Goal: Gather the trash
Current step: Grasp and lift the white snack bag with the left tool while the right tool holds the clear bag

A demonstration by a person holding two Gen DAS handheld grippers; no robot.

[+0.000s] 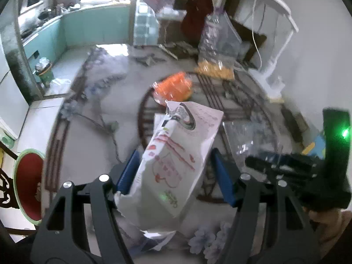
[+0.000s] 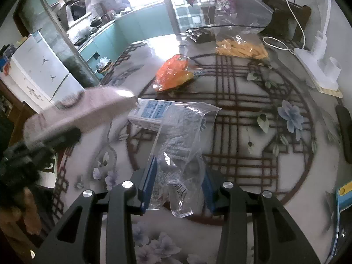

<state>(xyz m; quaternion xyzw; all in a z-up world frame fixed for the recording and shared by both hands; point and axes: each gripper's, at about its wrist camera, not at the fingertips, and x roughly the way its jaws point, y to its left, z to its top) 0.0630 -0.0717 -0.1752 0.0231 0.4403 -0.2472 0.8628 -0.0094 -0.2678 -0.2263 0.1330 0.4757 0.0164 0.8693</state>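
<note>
The left view is smeared all over. The red print on the white bag [image 1: 173,158] is too blurry to read. That bag hides the tabletop [image 1: 92,149] behind it. At the left of the right view, the same bag [image 2: 88,110] is only a pale smear. The clear bag [image 2: 178,140] covers part of the blue box [image 2: 149,112]. A blue thing [image 2: 343,195] is cut off at the right edge.

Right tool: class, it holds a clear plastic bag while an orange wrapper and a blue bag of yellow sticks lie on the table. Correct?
Not quite. The right wrist view shows the bag of yellow sticks is clear, not blue. The right tool does hold a clear plastic bag, and the orange wrapper lies on the table.
</note>
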